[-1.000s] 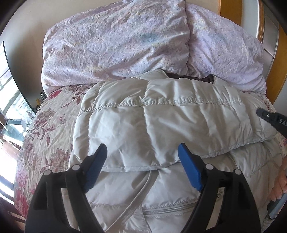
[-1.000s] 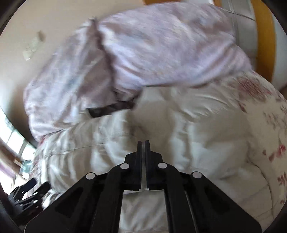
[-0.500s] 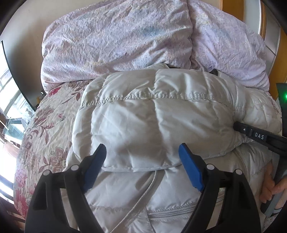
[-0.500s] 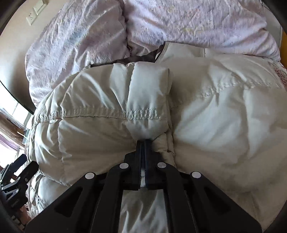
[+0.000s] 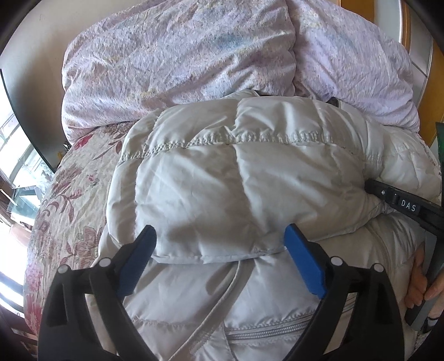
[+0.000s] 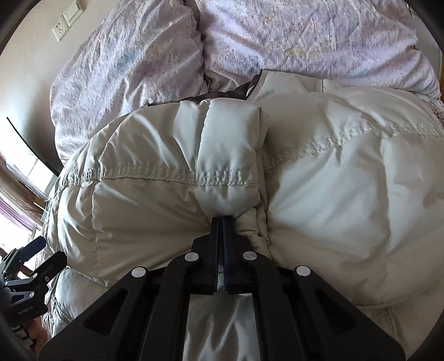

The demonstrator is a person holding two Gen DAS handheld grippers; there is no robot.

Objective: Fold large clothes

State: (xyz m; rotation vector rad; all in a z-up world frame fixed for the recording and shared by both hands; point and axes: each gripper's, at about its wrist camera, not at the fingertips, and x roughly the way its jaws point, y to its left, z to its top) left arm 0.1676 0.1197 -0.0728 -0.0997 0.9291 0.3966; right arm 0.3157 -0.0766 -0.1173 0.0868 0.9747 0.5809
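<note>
A pale grey quilted down jacket (image 5: 236,188) lies on the bed, its upper part folded down over the zipped lower part. It fills the right wrist view (image 6: 333,194). My left gripper (image 5: 219,250) is open, its blue pads either side of the folded edge, holding nothing. My right gripper (image 6: 221,222) is shut on a fold of the jacket's fabric. It shows in the left wrist view (image 5: 369,186) at the jacket's right side. The left gripper shows in the right wrist view (image 6: 33,258) at the lower left.
Two lilac pillows (image 5: 180,55) lie against the wall behind the jacket. A floral bedspread (image 5: 69,194) covers the bed, with its left edge near a window (image 5: 16,166). A wooden headboard (image 5: 358,8) stands at the upper right. A wall socket (image 6: 65,19) is at the upper left.
My right gripper has carried the jacket's right side in over the middle, making the folded part narrower and puffier. My left gripper has stayed open and barely moved.
</note>
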